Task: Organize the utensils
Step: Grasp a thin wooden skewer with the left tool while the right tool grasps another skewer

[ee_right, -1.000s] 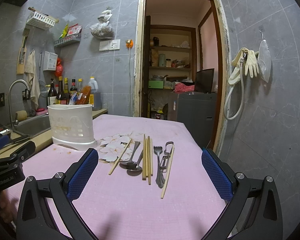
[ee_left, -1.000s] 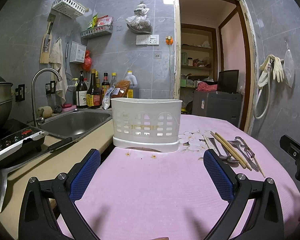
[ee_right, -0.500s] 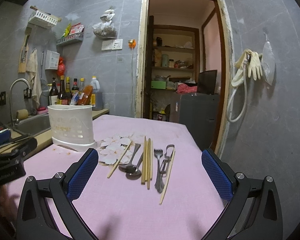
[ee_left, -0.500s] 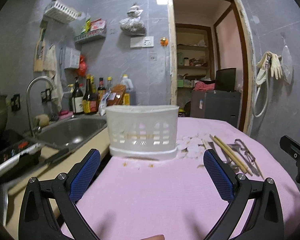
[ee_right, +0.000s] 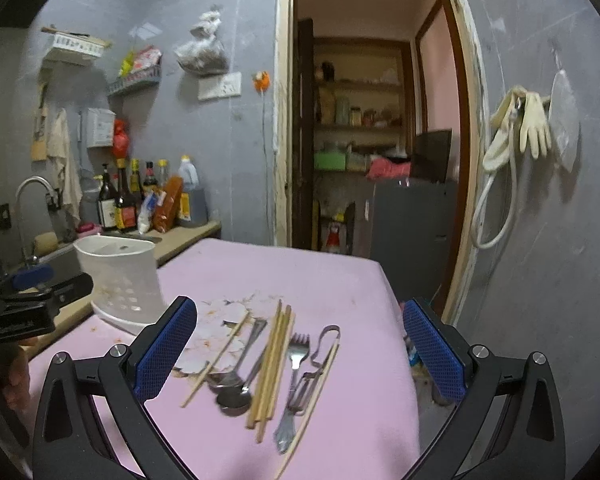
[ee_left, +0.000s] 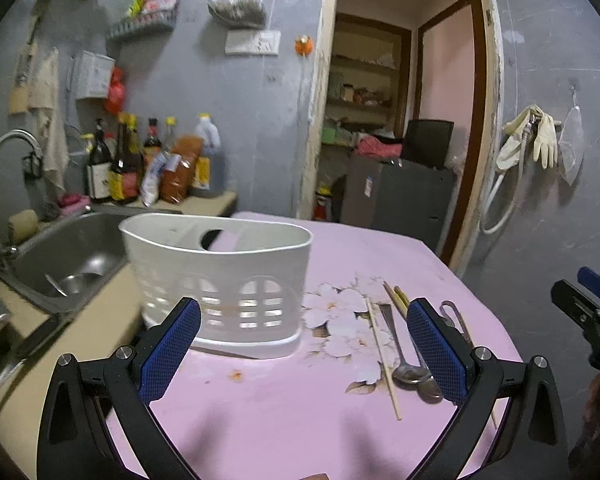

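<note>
A white slotted utensil holder (ee_left: 220, 280) stands empty on the pink tablecloth (ee_left: 284, 416); it also shows at the left in the right wrist view (ee_right: 120, 276). Loose utensils lie to its right: chopsticks (ee_right: 274, 364), two spoons (ee_right: 232, 388), a fork (ee_right: 294, 384) and a peeler (ee_right: 320, 356). In the left wrist view the spoons (ee_left: 410, 372) and one chopstick (ee_left: 382, 356) show. My left gripper (ee_left: 304, 352) is open and empty, just in front of the holder. My right gripper (ee_right: 300, 356) is open and empty, above the utensils.
A steel sink (ee_left: 64, 256) with a tap (ee_left: 0, 176) lies left of the table. Bottles (ee_left: 116, 160) stand behind it. The table's right edge (ee_right: 404, 344) drops off beside a grey wall. An open doorway (ee_right: 376, 128) is behind.
Both grippers have risen, tilted downward and moved forward. The left one is closer to the holder and now sees into its top. The right one is closer over the utensils.
</note>
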`<action>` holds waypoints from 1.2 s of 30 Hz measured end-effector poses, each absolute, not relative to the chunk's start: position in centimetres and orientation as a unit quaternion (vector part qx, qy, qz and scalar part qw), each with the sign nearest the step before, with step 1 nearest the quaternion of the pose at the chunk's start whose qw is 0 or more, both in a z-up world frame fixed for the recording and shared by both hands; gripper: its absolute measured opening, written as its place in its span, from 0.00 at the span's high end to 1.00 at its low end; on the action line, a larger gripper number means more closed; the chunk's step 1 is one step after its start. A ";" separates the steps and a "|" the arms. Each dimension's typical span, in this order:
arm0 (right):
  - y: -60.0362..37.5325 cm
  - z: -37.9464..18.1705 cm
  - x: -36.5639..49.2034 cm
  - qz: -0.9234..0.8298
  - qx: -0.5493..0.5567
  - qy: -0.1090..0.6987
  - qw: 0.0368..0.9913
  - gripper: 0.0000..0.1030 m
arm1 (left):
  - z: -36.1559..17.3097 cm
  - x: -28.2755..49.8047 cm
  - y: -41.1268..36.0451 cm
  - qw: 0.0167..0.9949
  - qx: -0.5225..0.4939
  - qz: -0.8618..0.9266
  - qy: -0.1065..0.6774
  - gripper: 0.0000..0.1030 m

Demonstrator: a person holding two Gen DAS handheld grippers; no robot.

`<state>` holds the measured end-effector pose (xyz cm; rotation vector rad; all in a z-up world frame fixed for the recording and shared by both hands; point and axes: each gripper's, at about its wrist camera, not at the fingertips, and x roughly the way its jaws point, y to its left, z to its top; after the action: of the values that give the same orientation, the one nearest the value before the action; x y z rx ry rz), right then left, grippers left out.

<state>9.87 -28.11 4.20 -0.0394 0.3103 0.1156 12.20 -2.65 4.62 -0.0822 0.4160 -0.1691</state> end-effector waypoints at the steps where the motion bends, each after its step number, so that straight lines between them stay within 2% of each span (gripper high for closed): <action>1: -28.3 4.1 10.5 0.057 -0.022 0.160 0.985 0.00 | 4.4 12.9 -3.1 0.972 -0.039 -0.091 0.214 0.02; 3: -28.7 3.8 11.6 0.057 -0.022 0.174 0.983 0.04 | 4.1 13.4 -4.0 0.969 -0.031 -0.102 0.222 0.02; 7: -29.7 2.8 14.1 0.055 -0.001 0.218 0.974 0.32 | 3.6 14.8 -6.0 0.961 -0.005 -0.139 0.240 0.02; 9: -30.2 2.1 15.1 0.052 0.012 0.239 0.970 0.33 | 3.2 15.9 -7.0 0.955 0.004 -0.151 0.255 0.02; 13: -30.7 0.6 16.5 0.043 0.017 0.278 0.959 0.47 | 2.1 18.5 -8.3 0.945 0.014 -0.164 0.284 0.03; 15: -31.0 -0.1 17.0 0.043 0.023 0.295 0.954 0.48 | 1.5 19.6 -8.8 0.940 0.021 -0.170 0.296 0.07; 17: -31.2 -0.9 17.5 0.040 0.029 0.312 0.949 0.54 | 1.0 20.5 -9.3 0.934 0.027 -0.176 0.311 0.09; 19: -31.3 -1.7 18.0 0.044 0.037 0.329 0.943 0.61 | 0.3 21.6 -9.7 0.925 0.031 -0.184 0.332 0.18; 21: -31.3 -2.4 18.7 0.054 0.050 0.344 0.936 0.64 | -0.7 22.8 -9.9 0.913 0.032 -0.196 0.355 0.39; 24: -31.2 -3.2 19.4 0.060 0.049 0.361 0.929 0.73 | -2.1 24.3 -9.9 0.896 0.030 -0.212 0.390 0.54; 27: -31.1 -3.8 19.6 0.068 0.043 0.376 0.923 0.80 | -3.5 25.7 -9.9 0.879 0.020 -0.222 0.421 0.64; 30: -31.3 -4.2 19.8 0.073 0.044 0.390 0.917 0.86 | -4.3 26.7 -9.8 0.867 0.017 -0.225 0.444 0.71; 36: -31.3 -4.0 20.2 0.078 0.049 0.405 0.910 0.86 | -4.5 28.0 -10.1 0.857 0.035 -0.237 0.456 0.73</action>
<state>20.22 -31.32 -4.05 0.1004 0.8352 0.1612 27.96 -10.06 -4.49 0.0744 0.9573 -0.4984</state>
